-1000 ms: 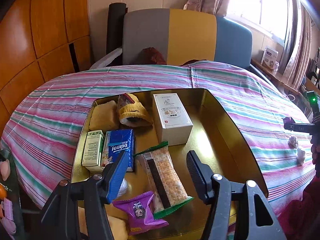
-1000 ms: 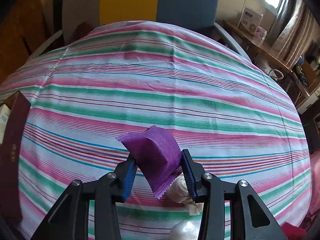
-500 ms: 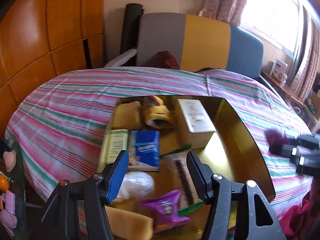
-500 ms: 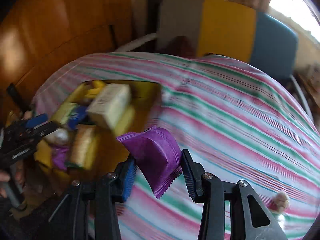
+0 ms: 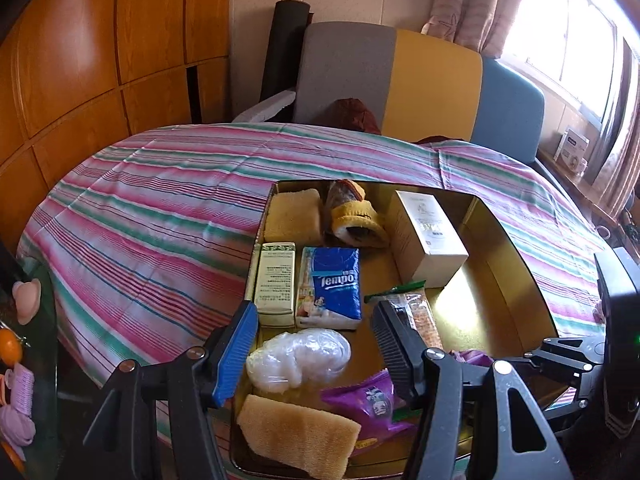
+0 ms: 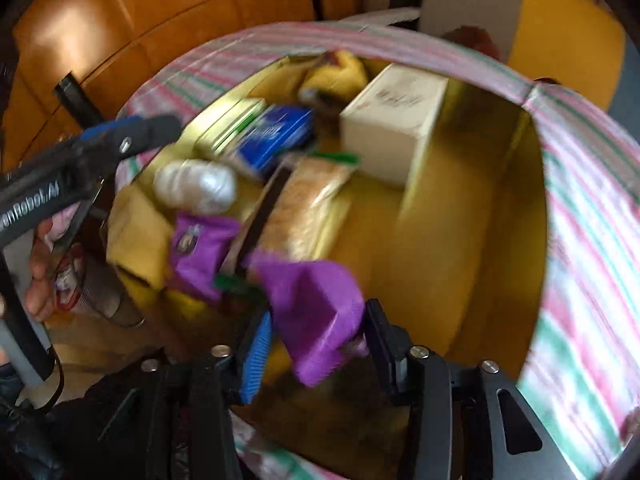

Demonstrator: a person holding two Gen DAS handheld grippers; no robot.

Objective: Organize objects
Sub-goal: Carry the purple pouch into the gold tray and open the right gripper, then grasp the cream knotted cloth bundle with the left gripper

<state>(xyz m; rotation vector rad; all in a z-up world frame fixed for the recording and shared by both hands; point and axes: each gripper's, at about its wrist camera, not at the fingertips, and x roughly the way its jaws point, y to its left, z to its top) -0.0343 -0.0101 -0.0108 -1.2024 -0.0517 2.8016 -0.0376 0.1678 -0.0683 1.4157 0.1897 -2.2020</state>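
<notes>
A gold tray (image 5: 508,240) fills the centre of the left wrist view, resting on the striped cloth (image 5: 160,216) of the bench. In it lie a white box (image 5: 430,236) at upper right, a yellow knitted item (image 5: 356,220) and a tan sponge (image 5: 294,216) along the far edge, a green carton (image 5: 276,282) beside a blue Tempo tissue pack (image 5: 334,286), a cracker packet (image 5: 416,314), a clear plastic bundle (image 5: 298,354), a second sponge (image 5: 300,432) and a purple snack packet (image 5: 368,398) at the near edge.

The left hand-held gripper (image 5: 312,352) hangs above the near end with its fingers apart, holding nothing.

In the blurred right wrist view, the right hand-held gripper (image 6: 316,344) is clamped on a purple wrapper (image 6: 316,308), which sits over the tray's near end at lower centre. The wrapper's long axis rises from between the fingers toward the upper left.
</notes>
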